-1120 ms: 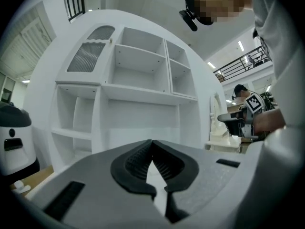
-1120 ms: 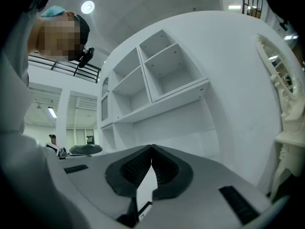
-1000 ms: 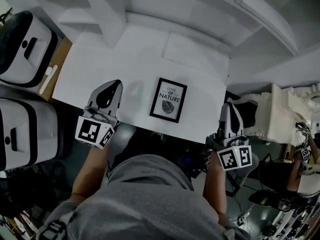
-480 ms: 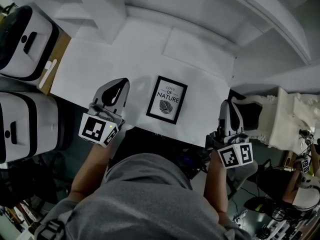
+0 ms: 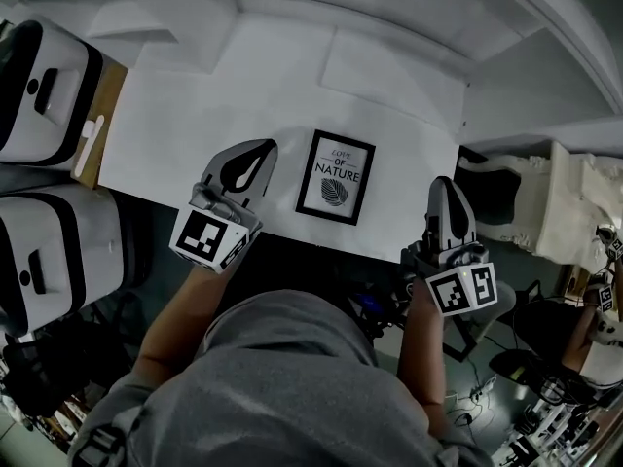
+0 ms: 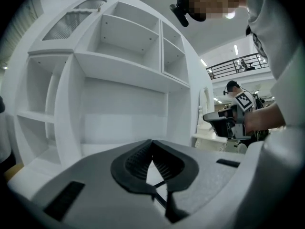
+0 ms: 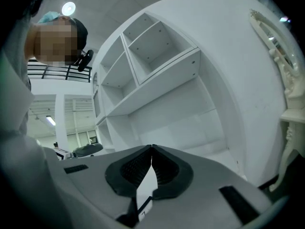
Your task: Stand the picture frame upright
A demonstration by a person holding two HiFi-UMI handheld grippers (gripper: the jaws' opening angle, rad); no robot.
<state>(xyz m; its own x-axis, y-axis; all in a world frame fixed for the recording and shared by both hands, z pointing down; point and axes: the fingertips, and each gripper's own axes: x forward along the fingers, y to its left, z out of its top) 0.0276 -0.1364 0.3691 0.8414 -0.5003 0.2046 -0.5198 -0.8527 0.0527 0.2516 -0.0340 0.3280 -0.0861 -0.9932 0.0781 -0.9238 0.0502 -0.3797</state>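
Note:
The black picture frame (image 5: 336,176), with a leaf print and lettering, lies flat near the front edge of the white table (image 5: 175,105). My left gripper (image 5: 259,151) hovers just left of the frame with its jaws shut and nothing in them. My right gripper (image 5: 440,187) is over the table's front right corner, a hand's width right of the frame, also shut and empty. In the left gripper view the left gripper (image 6: 152,142) has its pads meeting, and the right gripper (image 7: 151,148) shows the same in the right gripper view. Neither gripper touches the frame.
White shelving (image 6: 119,75) rises behind the table. Two white cases with dark trim (image 5: 44,76) (image 5: 49,251) stand at the left, beside a white stick (image 5: 88,149) on a brown surface. An ornate white piece of furniture (image 5: 574,202) is at the right.
My left gripper has moved right and forward, closer to the frame's left side. The right gripper has shifted slightly toward the table corner. The frame still lies flat.

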